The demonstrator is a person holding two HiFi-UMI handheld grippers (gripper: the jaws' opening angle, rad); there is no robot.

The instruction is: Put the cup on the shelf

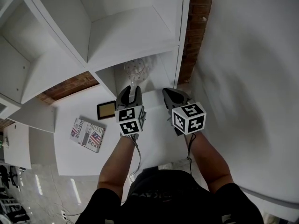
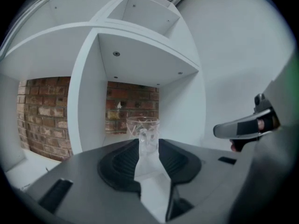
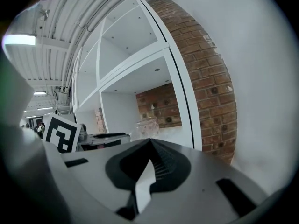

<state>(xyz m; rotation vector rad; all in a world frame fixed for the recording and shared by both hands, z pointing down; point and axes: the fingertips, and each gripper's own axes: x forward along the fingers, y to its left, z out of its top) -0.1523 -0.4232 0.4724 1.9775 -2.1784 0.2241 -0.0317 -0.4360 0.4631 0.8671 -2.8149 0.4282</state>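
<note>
A clear glass cup [image 1: 136,70] stands upright on the board of a white shelf [image 1: 117,38] compartment, with brick behind it. My left gripper [image 1: 130,90] points straight at it from just in front. In the left gripper view the cup [image 2: 143,125] has its handle turned toward me, between the tips of my left gripper [image 2: 148,144], whose jaws stand apart and do not press on it. My right gripper [image 1: 170,94] hangs beside it on the right, its jaws [image 3: 150,143] shut with nothing between them. The right gripper view shows the cup [image 3: 146,125] ahead to the left.
On the white surface at lower left lie a magazine [image 1: 88,134] and a small framed picture [image 1: 106,109]. A brick wall strip [image 1: 200,27] and a white wall [image 1: 252,78] stand to the right of the shelf. An upright divider [image 2: 88,101] bounds the cup's compartment on the left.
</note>
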